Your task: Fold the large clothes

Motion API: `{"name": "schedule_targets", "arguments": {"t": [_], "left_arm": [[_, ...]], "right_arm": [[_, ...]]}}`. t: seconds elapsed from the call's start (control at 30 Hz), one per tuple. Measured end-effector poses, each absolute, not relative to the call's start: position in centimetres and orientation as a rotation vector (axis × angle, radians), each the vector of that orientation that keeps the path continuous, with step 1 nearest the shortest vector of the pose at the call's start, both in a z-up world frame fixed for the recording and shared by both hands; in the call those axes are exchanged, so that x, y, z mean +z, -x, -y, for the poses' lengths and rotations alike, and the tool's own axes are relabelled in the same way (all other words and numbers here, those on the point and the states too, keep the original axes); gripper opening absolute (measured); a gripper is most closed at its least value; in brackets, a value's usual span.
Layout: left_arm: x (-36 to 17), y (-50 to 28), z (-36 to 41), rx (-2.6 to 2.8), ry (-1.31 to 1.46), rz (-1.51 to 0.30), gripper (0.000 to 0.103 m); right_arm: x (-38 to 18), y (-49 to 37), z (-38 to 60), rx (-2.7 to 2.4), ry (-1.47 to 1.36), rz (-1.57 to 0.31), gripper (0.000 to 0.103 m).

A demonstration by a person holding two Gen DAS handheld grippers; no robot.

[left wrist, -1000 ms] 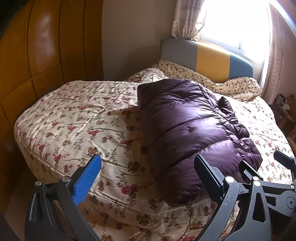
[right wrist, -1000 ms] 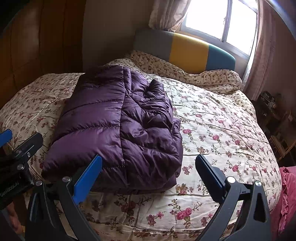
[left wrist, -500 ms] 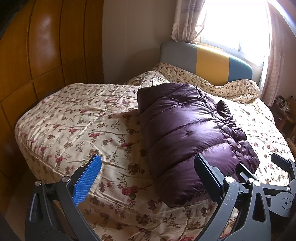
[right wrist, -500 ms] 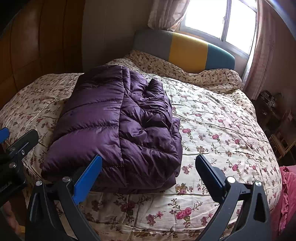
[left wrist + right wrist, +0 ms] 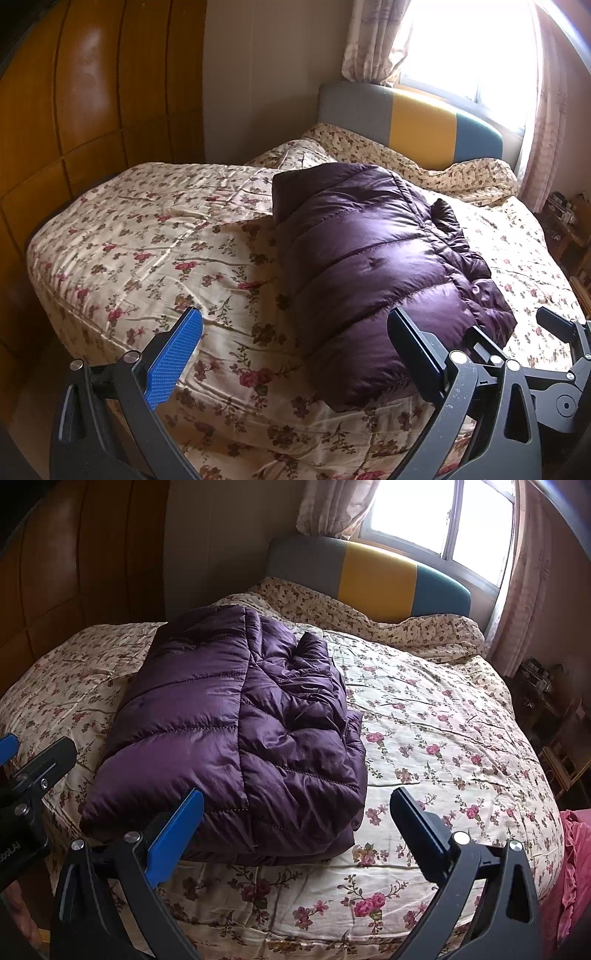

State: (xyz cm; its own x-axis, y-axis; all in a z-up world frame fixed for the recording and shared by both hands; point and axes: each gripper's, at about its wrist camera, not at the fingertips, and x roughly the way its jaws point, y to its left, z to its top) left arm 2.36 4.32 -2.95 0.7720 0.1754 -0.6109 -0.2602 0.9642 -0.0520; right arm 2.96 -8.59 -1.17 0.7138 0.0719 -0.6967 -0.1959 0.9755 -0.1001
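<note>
A purple puffer jacket [image 5: 369,254] lies folded into a thick bundle on the floral bed cover [image 5: 155,251]; it also shows in the right wrist view [image 5: 236,731]. My left gripper [image 5: 295,354] is open and empty, held off the bed's near edge, left of the jacket's near end. My right gripper [image 5: 297,830] is open and empty, held back from the jacket's near right corner. The right gripper also shows at the lower right of the left wrist view [image 5: 517,343]. Neither gripper touches the jacket.
The bed has a grey, yellow and teal headboard [image 5: 369,579] under a bright window [image 5: 443,517] with curtains. A wooden wardrobe [image 5: 74,110] stands to the left. A cluttered shelf [image 5: 546,701] stands to the right. Pink fabric [image 5: 576,867] hangs at the right edge.
Both grippers have drawn back a little from the bed and stayed open. The jacket has not moved.
</note>
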Motion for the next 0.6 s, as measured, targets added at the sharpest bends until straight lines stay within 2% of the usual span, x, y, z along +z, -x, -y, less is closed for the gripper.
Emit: {"name": "schedule_targets", "arguments": {"t": [0.6], "left_arm": [[-3.67,-2.7,-4.57,0.222,0.153,-0.675,0.099]], "right_arm": [[-1.58,-3.25,8.57,0.148,0.171,-0.766,0.101]]}}
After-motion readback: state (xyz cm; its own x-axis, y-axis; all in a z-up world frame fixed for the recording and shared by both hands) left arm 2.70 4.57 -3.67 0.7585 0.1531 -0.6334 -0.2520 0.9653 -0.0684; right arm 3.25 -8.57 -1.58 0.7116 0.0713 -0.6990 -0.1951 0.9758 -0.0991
